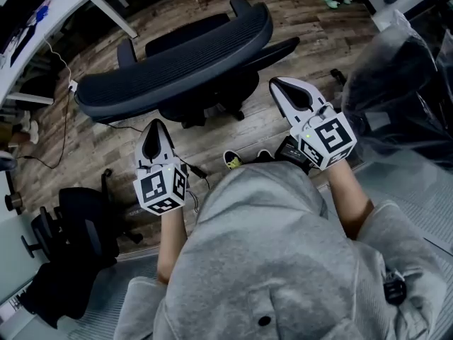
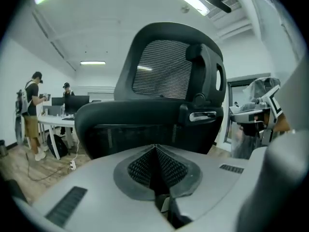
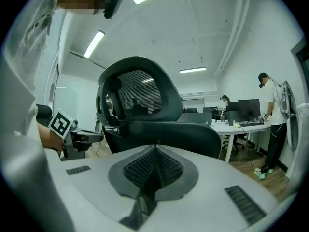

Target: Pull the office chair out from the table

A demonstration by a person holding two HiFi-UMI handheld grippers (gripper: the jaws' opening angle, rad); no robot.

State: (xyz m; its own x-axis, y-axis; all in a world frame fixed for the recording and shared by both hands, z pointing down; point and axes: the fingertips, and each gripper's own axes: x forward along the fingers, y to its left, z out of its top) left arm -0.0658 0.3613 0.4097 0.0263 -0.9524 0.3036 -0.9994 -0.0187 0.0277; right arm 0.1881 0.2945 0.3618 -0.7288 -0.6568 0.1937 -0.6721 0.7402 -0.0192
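The black office chair (image 1: 177, 55) stands on the wood floor in front of me, its mesh back turned toward me. It fills the left gripper view (image 2: 164, 81) and the right gripper view (image 3: 140, 95). My left gripper (image 1: 154, 126) hangs just short of the backrest's near edge, jaws shut with nothing between them (image 2: 155, 149). Near the backrest's right end my right gripper (image 1: 277, 85) is also shut and empty (image 3: 155, 149). Neither touches the chair. The white table (image 1: 42, 20) runs along the upper left.
A plastic-wrapped bulky object (image 1: 403, 83) stands at the right. A second dark chair and bag (image 1: 78, 225) sit at the lower left, and a cable (image 1: 64, 119) trails over the floor. A person (image 2: 34, 115) and another person (image 3: 273, 124) stand by desks (image 3: 241, 127) farther off.
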